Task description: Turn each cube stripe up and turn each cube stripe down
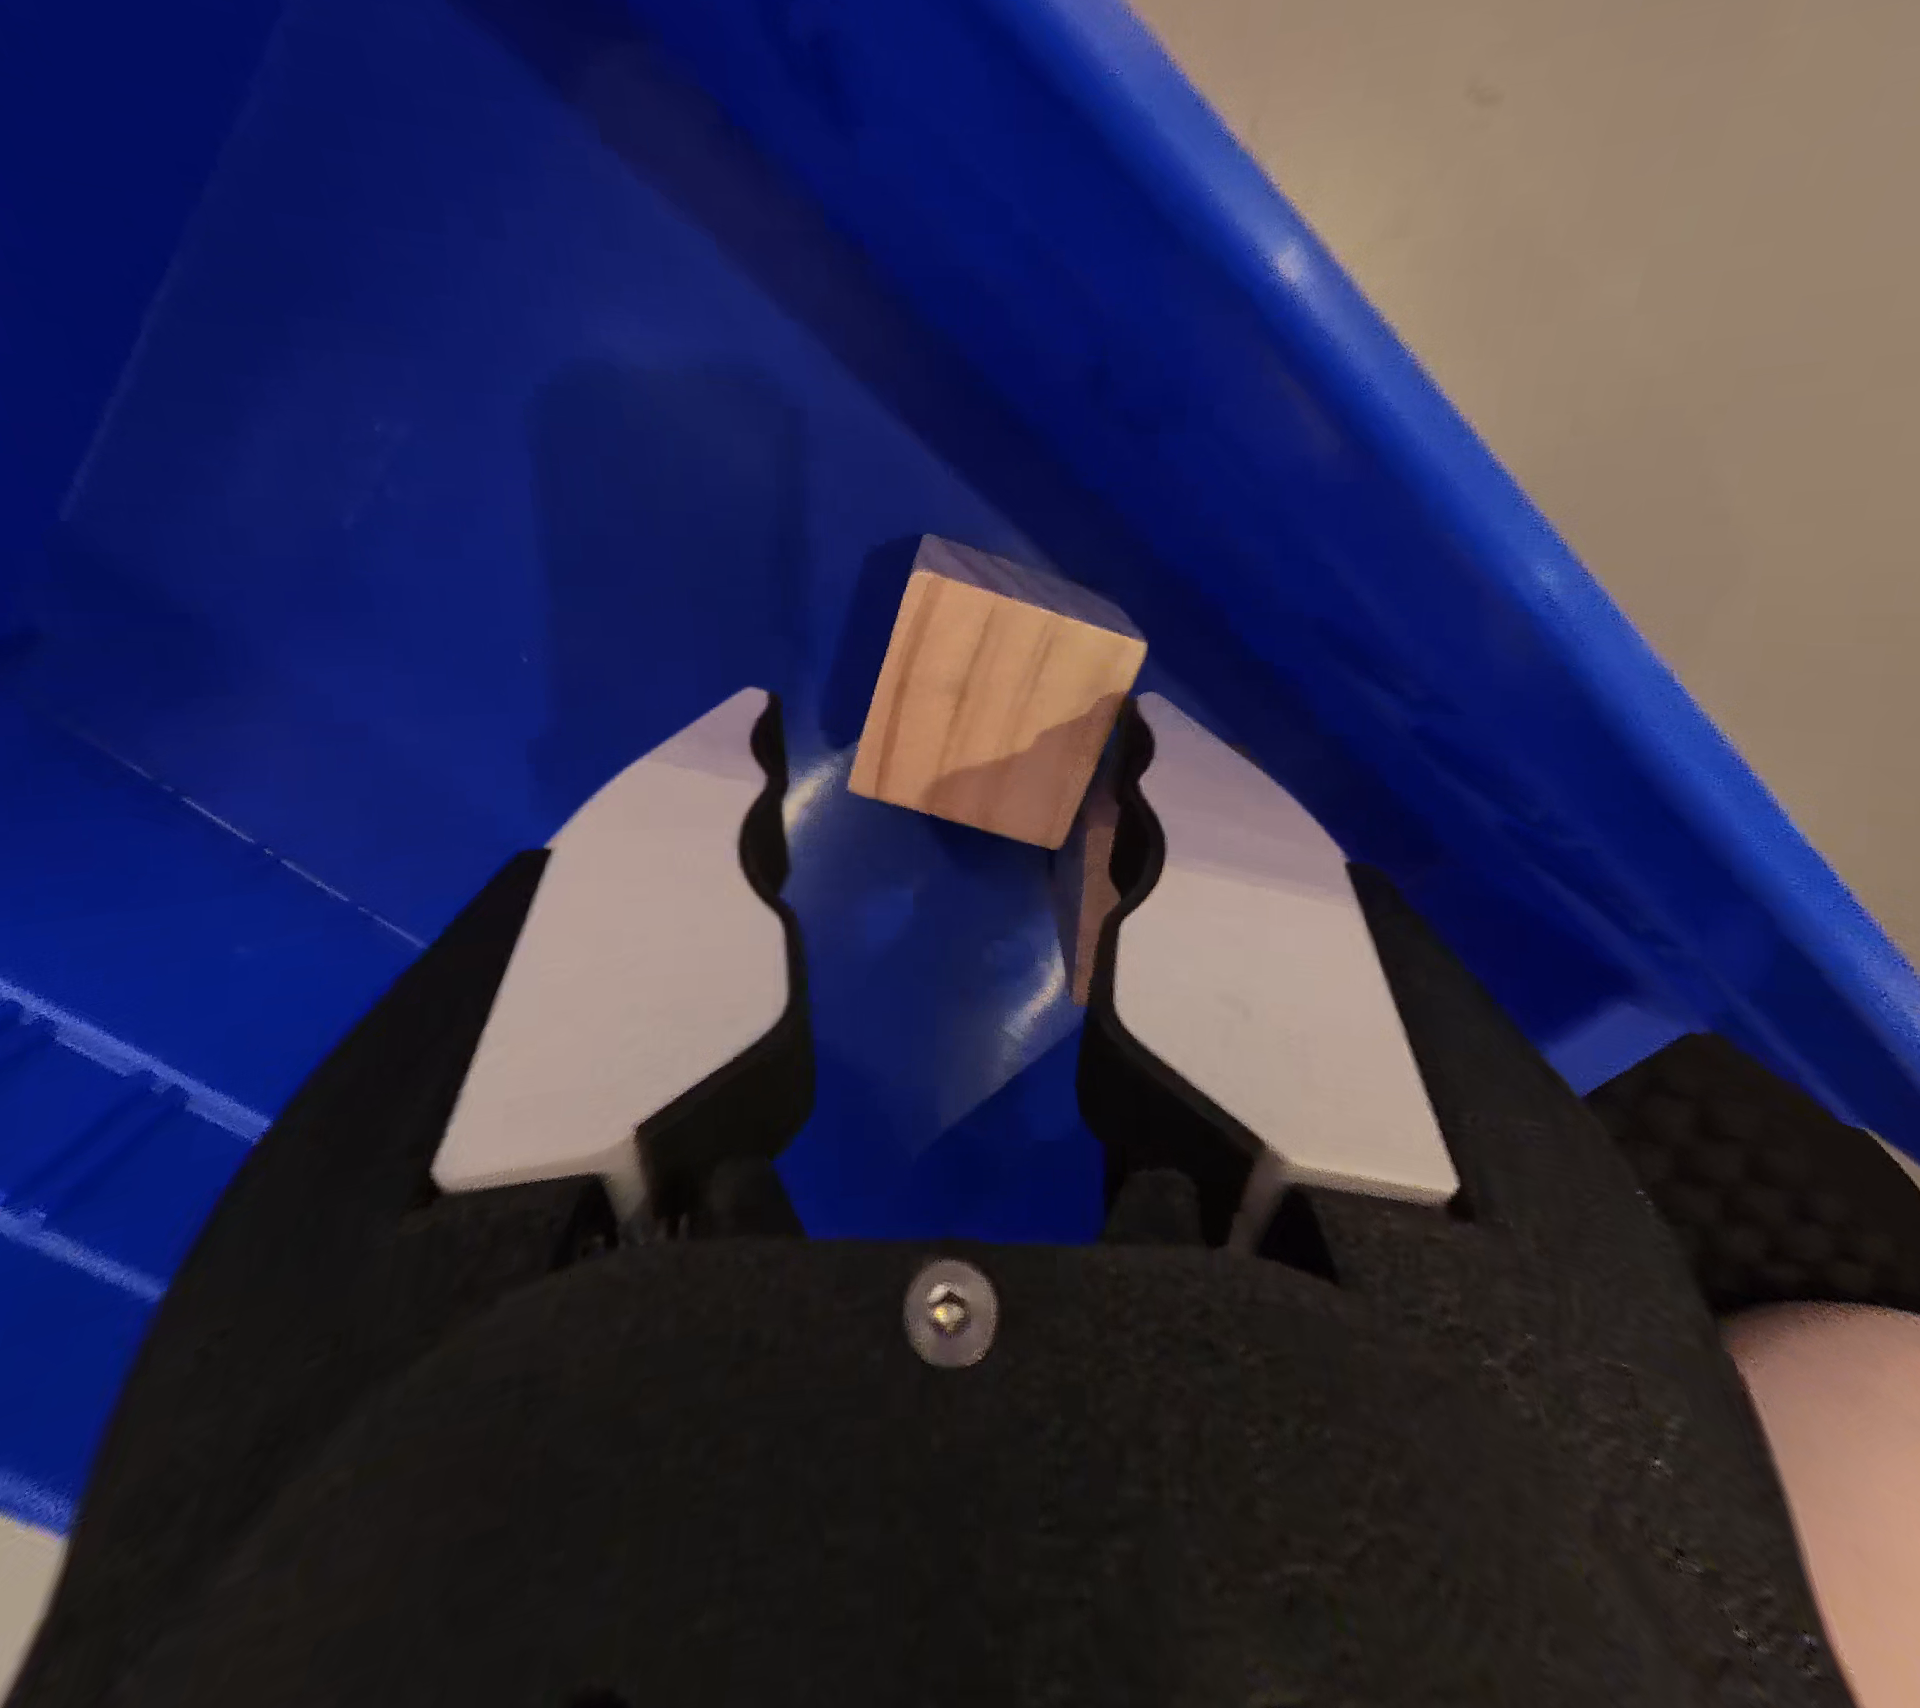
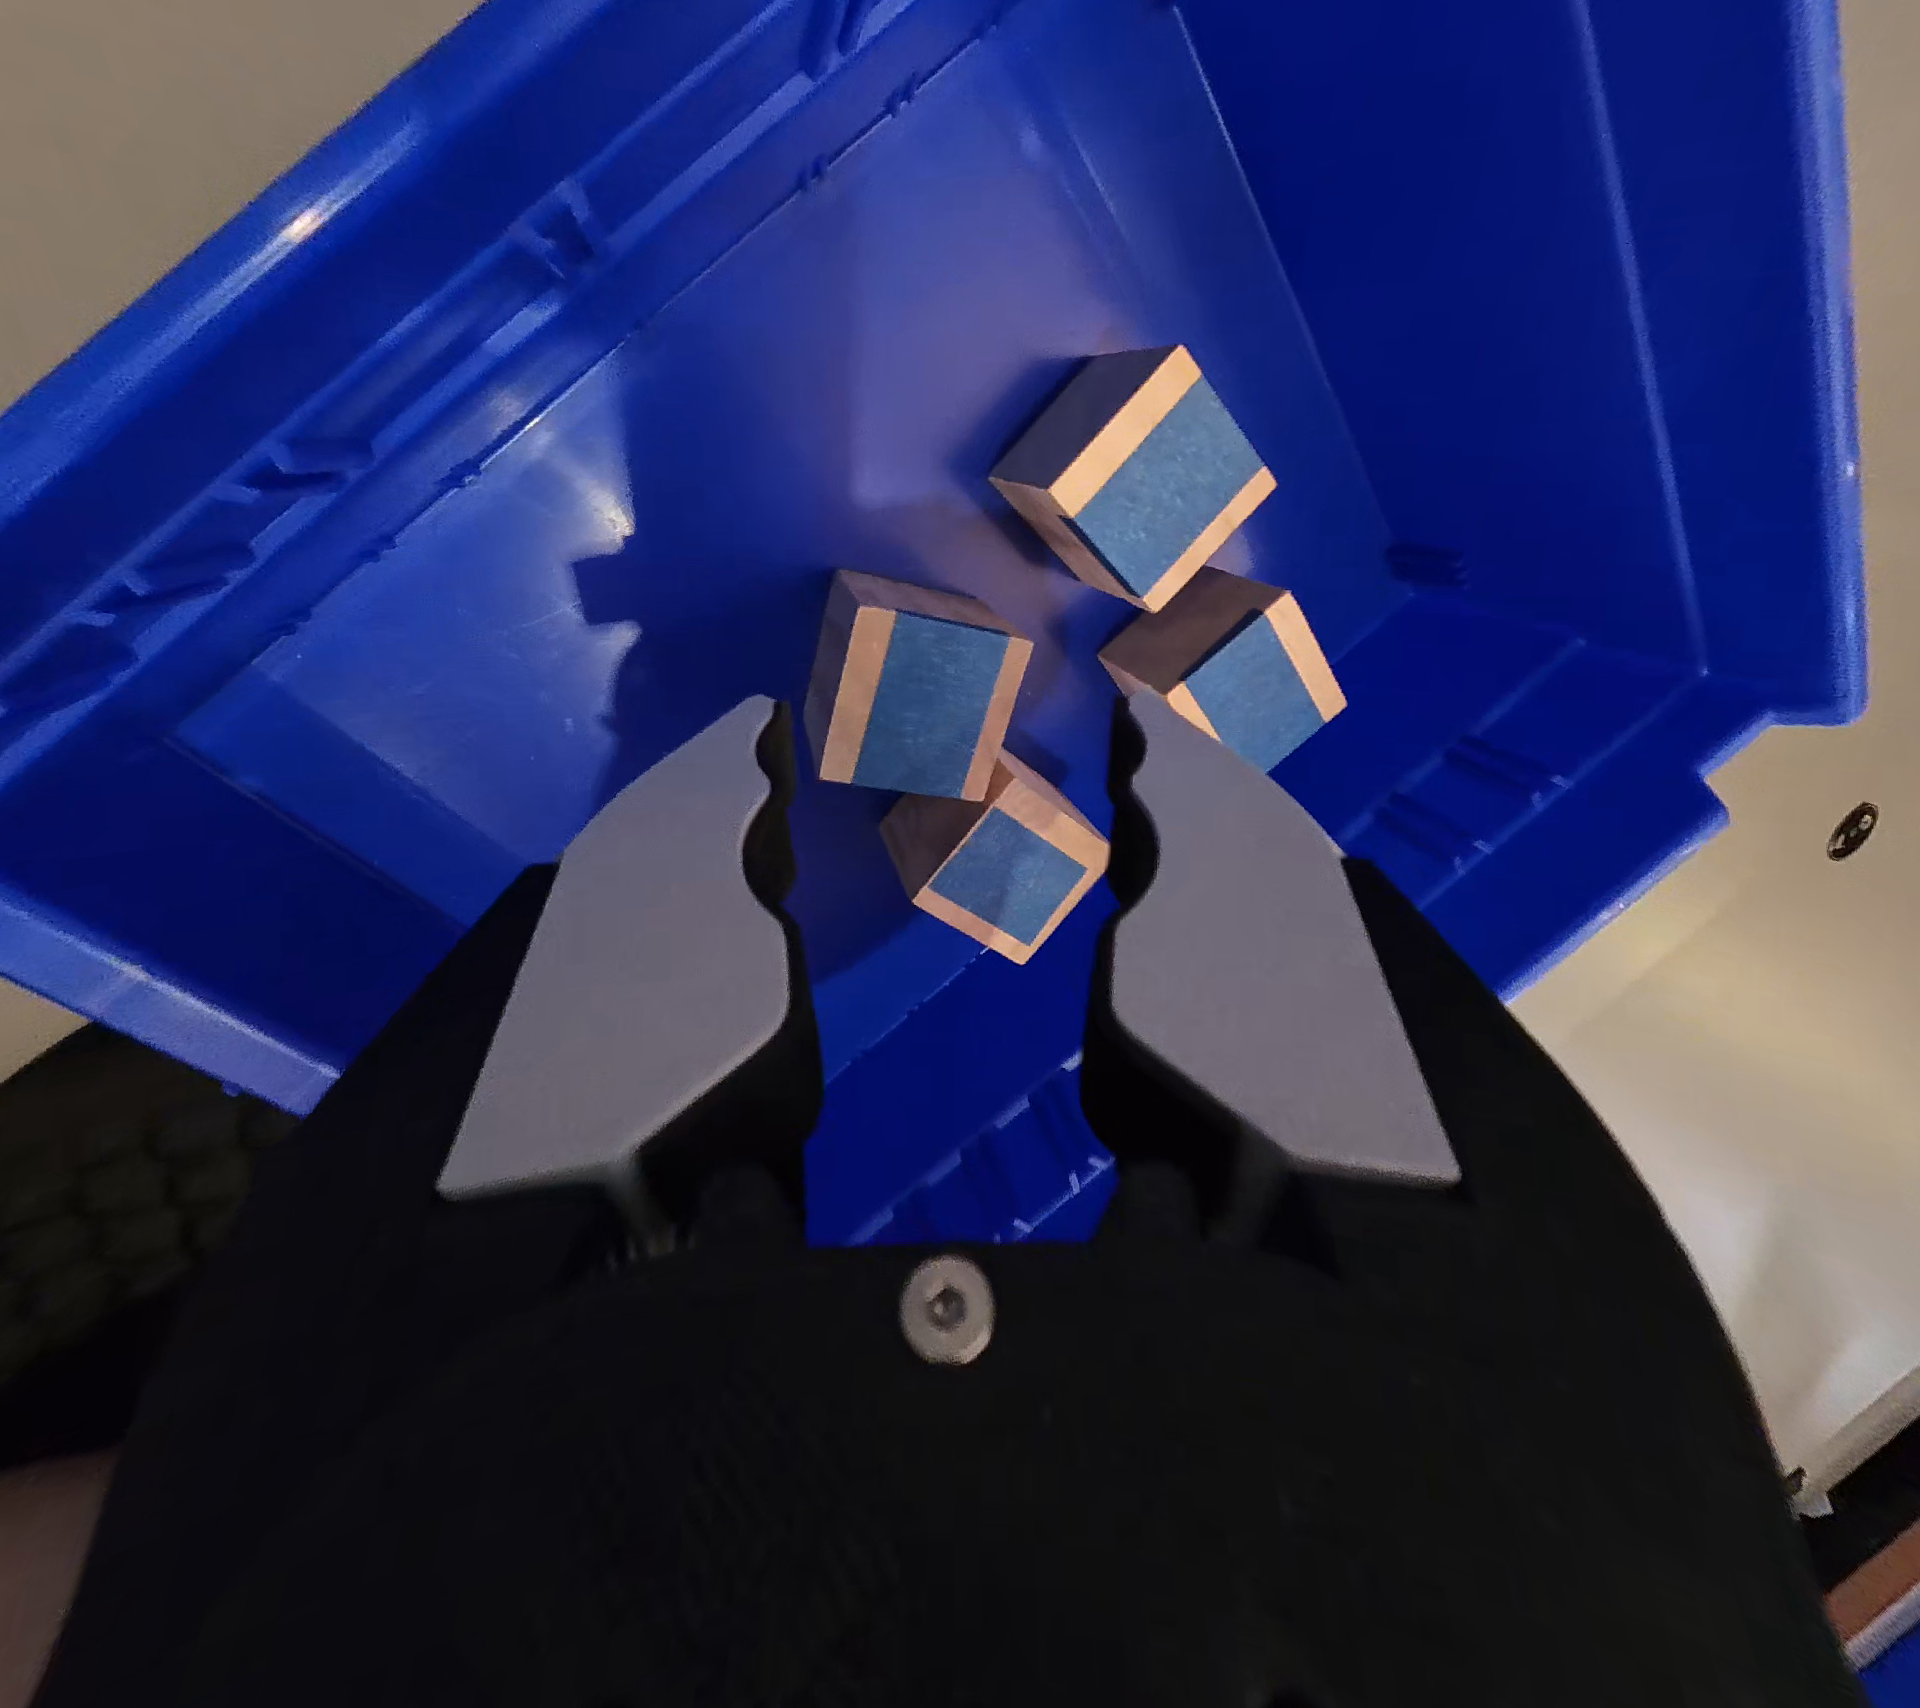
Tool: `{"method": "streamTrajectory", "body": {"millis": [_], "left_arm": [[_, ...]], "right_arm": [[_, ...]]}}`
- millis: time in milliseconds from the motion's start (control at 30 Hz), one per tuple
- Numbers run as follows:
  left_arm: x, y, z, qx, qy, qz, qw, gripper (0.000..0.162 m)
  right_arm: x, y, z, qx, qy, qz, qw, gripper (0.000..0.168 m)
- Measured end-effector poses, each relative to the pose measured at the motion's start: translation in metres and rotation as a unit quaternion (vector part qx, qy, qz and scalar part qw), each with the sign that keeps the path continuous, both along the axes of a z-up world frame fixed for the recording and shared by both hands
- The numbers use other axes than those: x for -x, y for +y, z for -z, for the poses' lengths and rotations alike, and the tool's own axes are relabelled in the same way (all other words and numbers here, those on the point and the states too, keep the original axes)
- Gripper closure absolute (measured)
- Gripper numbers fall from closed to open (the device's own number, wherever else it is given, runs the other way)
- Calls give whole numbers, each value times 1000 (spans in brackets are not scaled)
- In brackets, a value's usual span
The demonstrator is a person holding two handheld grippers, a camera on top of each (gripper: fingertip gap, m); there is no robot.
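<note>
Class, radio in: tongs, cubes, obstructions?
Both tongs open, empty. Four cubes stripe up; plain cube at left tongs. Bin walls close.

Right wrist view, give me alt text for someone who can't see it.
Four wooden cubes, each with a blue stripe facing up, sit clustered inside a blue bin. The open right gripper hovers just above them, holding nothing.

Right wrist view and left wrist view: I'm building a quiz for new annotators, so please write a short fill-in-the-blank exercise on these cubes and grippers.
1. The right wrist view shows ____ cubes with their blue stripe facing the camera, such as the farthest cube.
2. All cubes lie inside a ____ plastic bin.
3. The plain wooden cube in the left wrist view shows ____ stripe.
4. The jaws of the left gripper and the right gripper are both ____.

Missing words: four; blue; no; open
</note>
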State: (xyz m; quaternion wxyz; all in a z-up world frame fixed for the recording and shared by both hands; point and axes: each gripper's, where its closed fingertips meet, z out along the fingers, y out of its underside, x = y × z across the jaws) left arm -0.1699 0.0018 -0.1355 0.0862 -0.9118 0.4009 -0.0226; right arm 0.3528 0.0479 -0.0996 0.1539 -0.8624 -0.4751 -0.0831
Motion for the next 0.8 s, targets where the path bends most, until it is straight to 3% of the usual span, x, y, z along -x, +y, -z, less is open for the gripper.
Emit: {"method": "streamTrajectory", "body": {"millis": [67,267,367,467,567,667,733,800], "left_arm": [[-6,0,1,8,-11,3,1000,116],[7,10,-7,-27,22,-9,999,117],[12,16,-33,-76,-11,-33,996,118],[11,25,-81,-164,-70,-61,982,117],[-10,19,-140,-239,-170,-61,954,118],[-60,1,-204,-296,-319,-7,900,118],[-100,-18,-237,-287,-431,41,854,118],[-133,-34,-252,-246,-503,73,825,118]], "right_arm": [[-1,0,-4,-6,1,1,1000,107],[-19,4,-37,-81,-26,40,996,107],[-23,5,-67,-139,-17,63,988,108],[-15,10,-108,-235,1,72,969,108],[21,8,-151,-327,59,42,942,108],[89,-11,-183,-395,158,-66,903,97],[138,-34,-195,-427,216,-153,865,91],[184,-60,-199,-450,262,-232,822,89]]}}
